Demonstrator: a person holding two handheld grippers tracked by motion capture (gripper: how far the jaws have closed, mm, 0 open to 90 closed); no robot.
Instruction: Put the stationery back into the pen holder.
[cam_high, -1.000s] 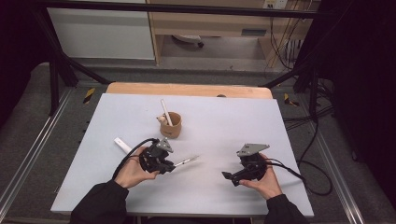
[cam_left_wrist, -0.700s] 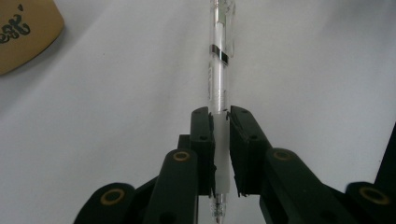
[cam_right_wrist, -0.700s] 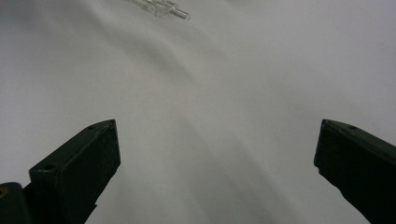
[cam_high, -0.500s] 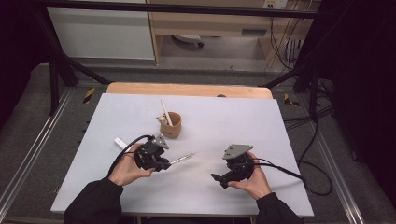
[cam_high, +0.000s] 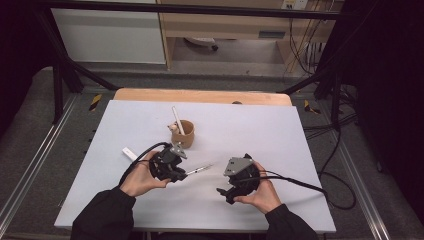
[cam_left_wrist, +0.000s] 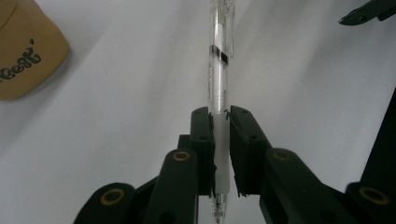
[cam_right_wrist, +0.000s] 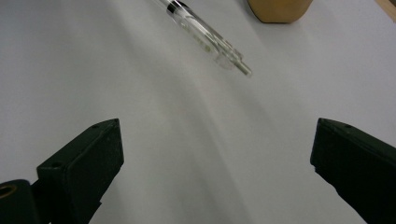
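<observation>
- Left claw (cam_high: 184, 175) is clamped on a clear pen (cam_left_wrist: 218, 88), held level above the counter (cam_high: 300, 150), tip probably rearward.
- Cup (cam_high: 183, 133) stands just beyond, seemingly the pen's destination.
- Right claw (cam_high: 222, 192) gapes wide, facing the pen's free end to take it.

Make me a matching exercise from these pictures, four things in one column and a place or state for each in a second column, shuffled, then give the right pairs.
Things:
1. clear pen
2. brown cup
3. left hand-held gripper
4. right hand-held gripper

States:
A. jaws wide apart, nothing between them
B. stands on the table with a white stick in it
C. clamped between two black jaws
D. shut on a thin clear barrel

Pairs: 1-C, 2-B, 3-D, 4-A
</observation>
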